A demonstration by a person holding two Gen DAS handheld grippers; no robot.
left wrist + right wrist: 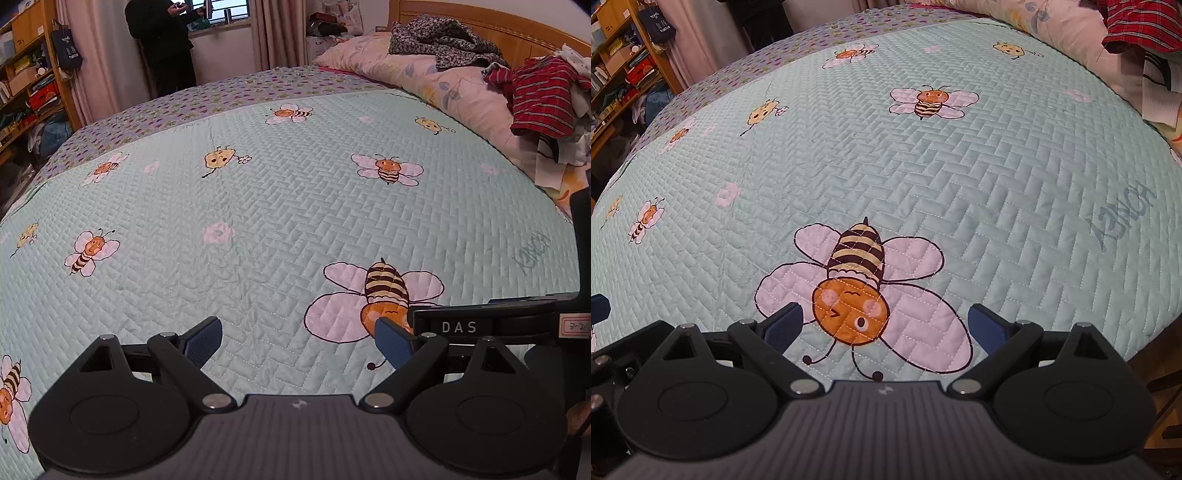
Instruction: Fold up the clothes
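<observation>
The left wrist view takes in more of the room: the headboard (480,26), a dark patterned garment (443,40) crumpled on the pink duvet (424,81) along the bed's head edge, a red striped garment (539,99) heaped with white clothes (565,147) nearer the right corner of that edge, a person (162,44) in dark clothes standing by the window (225,11) beyond the far side, and shelves (26,81) at the left. The right wrist view shows only a strip of the red striped garment (1137,26) at its top right corner and the shelves (620,62).

Both views look down on the bee-print quilt (258,221).

The left gripper (299,341) has its jaws spread wide with nothing between them, over bare quilt; the clothes lie well apart from it, up at the head edge. The right gripper (886,328) is likewise spread and empty, poised over a large printed bee (853,291) near the bed's near edge, far from the clothes. Its body (480,325) shows just beside the left gripper.
</observation>
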